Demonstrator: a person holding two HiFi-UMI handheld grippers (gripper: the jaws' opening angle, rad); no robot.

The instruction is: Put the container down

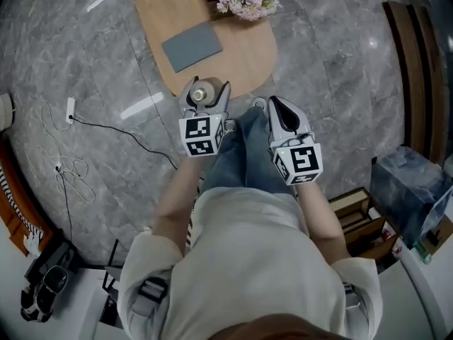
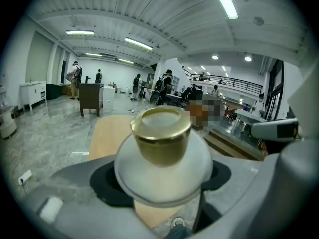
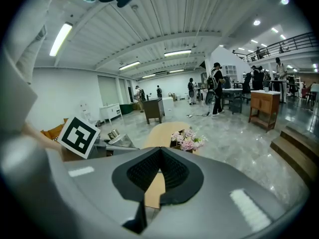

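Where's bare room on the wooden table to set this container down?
Bare wood on the table lies at its rounded near end, between the grey mat and the edge, just ahead of the container in the left gripper. A narrow strip runs left of the mat. The far end by the flowers is crowded.

Left gripper (image 1: 205, 94): held out ahead of the body on the left, tipped somewhat downward, its marker cube (image 1: 201, 134) on the near end.
Left jaws: spread wide, pads pressing both sides of a white, gold-capped container (image 2: 164, 178) that stands upright between them.
Right gripper (image 1: 283, 112): just beside the left one, a little nearer the body, also tipped downward.
Right jaws: closed together at the tips, nothing between them.
Left forearm (image 1: 173, 190): bare, reaching forward.
Right forearm (image 1: 318, 211): bare, reaching forward, roughly parallel to the left.
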